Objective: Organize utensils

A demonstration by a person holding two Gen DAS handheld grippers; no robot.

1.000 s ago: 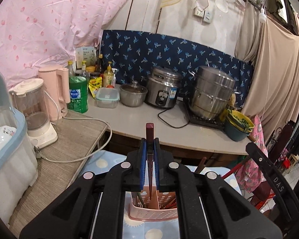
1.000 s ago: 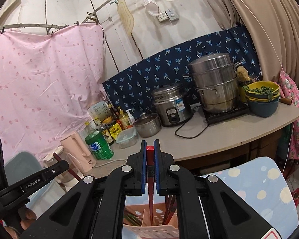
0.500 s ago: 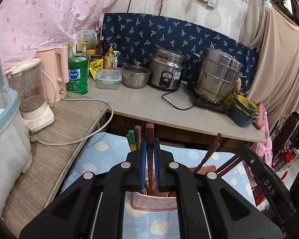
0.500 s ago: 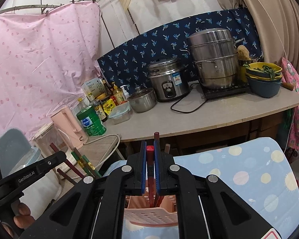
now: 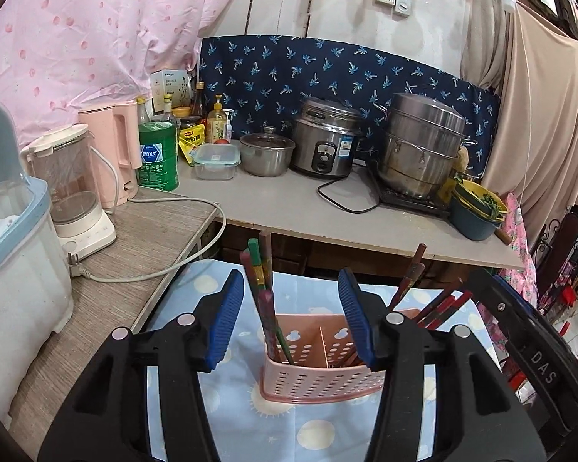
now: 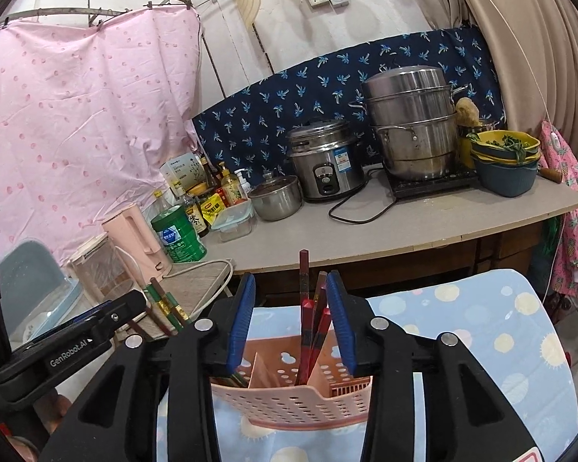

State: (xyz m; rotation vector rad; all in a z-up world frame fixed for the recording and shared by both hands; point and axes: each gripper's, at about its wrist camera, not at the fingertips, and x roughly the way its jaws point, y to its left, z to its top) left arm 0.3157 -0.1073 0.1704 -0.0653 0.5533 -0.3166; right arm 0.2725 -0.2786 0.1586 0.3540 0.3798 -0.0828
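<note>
Both grippers hang over the pink perforated holder (image 5: 320,369), which stands on the blue sun-patterned cloth (image 5: 219,415) in front of the worktop (image 5: 327,215).

Left gripper (image 5: 291,319): the jaws have just been opening and now stand apart. A bundle of dark chopsticks (image 5: 264,292) stands between them, close to the left pad; whether it touches that pad cannot be told, and the right pad is well clear. The sticks rest in the holder's left compartment, tips down, and lean left. No grip is evident.

Right gripper (image 6: 291,321): the jaws have likewise just been opening. The red chopsticks (image 6: 308,323) stand between them with a gap to the left pad. One leans towards the right pad; contact there cannot be confirmed. They are seated in the holder's middle compartment, near upright.

Other chopsticks lean out of the holder's far right side in the left wrist view, beside the right gripper's body.

Judgement: both bundles appear delivered and released, so this step looks near complete. The governing relation is that each bundle's long axis runs roughly upright, straight through the gap of the jaws above it. Any withdrawal therefore calls for a rise along that axis, or a further widening first. A sideways pull risks catching the stick tops and tipping the light holder. Each hand is nearest its own bundle; neither needs to cross.
</note>
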